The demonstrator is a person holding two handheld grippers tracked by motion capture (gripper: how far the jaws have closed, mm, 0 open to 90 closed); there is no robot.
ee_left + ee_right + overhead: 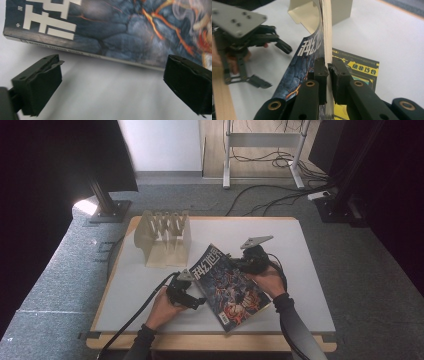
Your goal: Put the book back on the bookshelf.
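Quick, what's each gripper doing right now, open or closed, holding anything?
Left gripper: open, empty, beside the magazine.
Right gripper: shut on the magazine's edge.

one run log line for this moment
right gripper: shut on dark lava-cover magazine edge | left gripper: open, beside spine | beige slotted rack: behind

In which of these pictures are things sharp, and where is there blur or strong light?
High view: bright patch on the grey carpet, dark corners. Left gripper view: the left claw is open and soft-edged; the dark lava-patterned magazine cover is somewhat blurred. Right gripper view: the right claw, shut on the magazine, is sharp; the beige rack behind is blurred.
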